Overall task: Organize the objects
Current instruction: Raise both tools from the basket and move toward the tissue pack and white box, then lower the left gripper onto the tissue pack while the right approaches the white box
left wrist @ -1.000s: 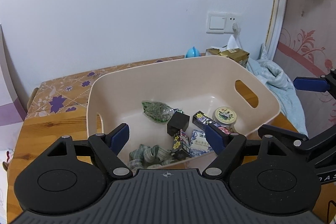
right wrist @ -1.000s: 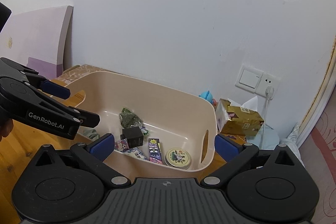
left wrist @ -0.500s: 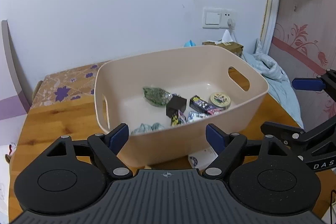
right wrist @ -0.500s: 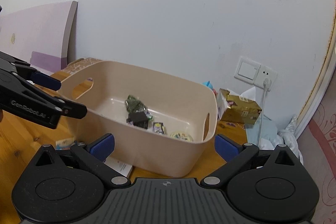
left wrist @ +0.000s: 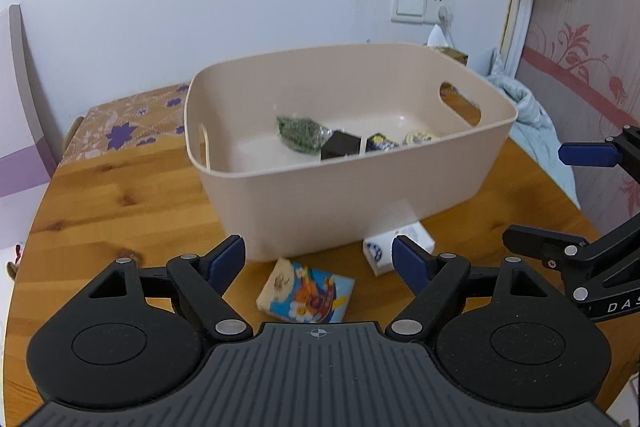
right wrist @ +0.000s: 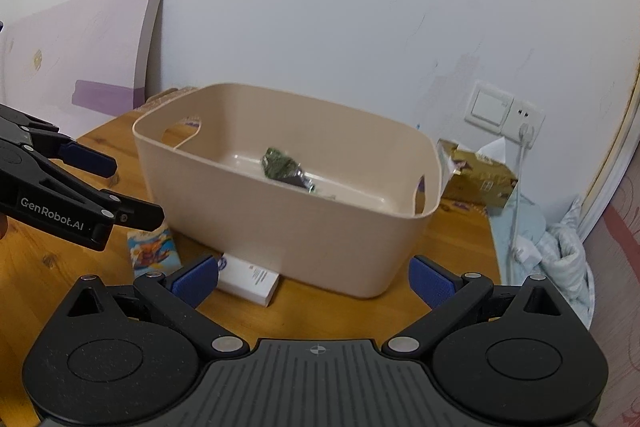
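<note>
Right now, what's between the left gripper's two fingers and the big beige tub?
In the left wrist view, the left gripper is open; only bare wooden table separates it from the tub. The cartoon box lies nearer, under its fingers.

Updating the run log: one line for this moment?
left tool open | right tool open | bin part-filled | cartoon box, white box still on table

Basin (left wrist: 352, 195): beige plastic, smooth, matt. Table (left wrist: 120, 195) beneath it: knotted wood, varnished sheen. Packet (left wrist: 300, 133) inside basin: glossy crinkled film. Picture box (left wrist: 306, 291) before basin: printed card, slight gloss. Cloth (right wrist: 560, 259) right of basin: soft, rumpled.
</note>
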A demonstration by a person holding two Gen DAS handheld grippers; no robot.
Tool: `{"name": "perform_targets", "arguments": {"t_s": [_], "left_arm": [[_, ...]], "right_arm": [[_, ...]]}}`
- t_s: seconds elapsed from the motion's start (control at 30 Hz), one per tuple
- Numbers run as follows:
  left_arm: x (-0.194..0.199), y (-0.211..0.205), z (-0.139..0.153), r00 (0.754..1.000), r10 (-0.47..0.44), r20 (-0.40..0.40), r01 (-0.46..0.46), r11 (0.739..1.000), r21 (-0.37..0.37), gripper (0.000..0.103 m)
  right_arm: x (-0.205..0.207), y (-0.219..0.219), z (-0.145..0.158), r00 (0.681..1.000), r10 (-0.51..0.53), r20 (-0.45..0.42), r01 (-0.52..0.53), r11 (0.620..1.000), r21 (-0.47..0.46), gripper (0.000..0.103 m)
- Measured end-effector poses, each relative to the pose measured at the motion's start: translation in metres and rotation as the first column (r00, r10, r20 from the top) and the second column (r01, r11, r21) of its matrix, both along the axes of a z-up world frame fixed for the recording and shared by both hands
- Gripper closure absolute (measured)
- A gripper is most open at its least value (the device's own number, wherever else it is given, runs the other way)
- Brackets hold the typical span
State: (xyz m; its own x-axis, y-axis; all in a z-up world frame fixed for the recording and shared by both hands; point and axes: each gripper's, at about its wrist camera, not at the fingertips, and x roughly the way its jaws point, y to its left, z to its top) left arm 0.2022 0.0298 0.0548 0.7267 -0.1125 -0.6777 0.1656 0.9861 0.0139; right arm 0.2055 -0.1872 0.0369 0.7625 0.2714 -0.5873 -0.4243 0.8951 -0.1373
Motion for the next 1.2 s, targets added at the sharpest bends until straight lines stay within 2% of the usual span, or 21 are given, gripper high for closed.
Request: {"name": "perform_targets", "arguments": {"t_s": [0.77,0.9,1.2], "left_arm": [[0.011,0.011,-0.066,0.986,0.004,-0.165,-0.001,1.0,0.02,0.021],[0.015,0.016,-0.074,0.985,0.005,-0.173,-0.003,1.0,0.012,0.021],[0.024,0.018,-0.079,0.991,0.012,-0.13,-0.011,1.0,0.007,0.021]], "right_arm": [[0.013,0.016,-0.06,0.988,0.029,-0.153,-0.034,0.999,-0.03,0.0],[0.018,0.018,-0.066,0.983,0.042,-0.179,-0.045,0.999,-0.009,0.0],[0.026,0.03,-0.081,0.979,0.045,-0.197,-0.055,0.998,-0.044,0.0]]}}
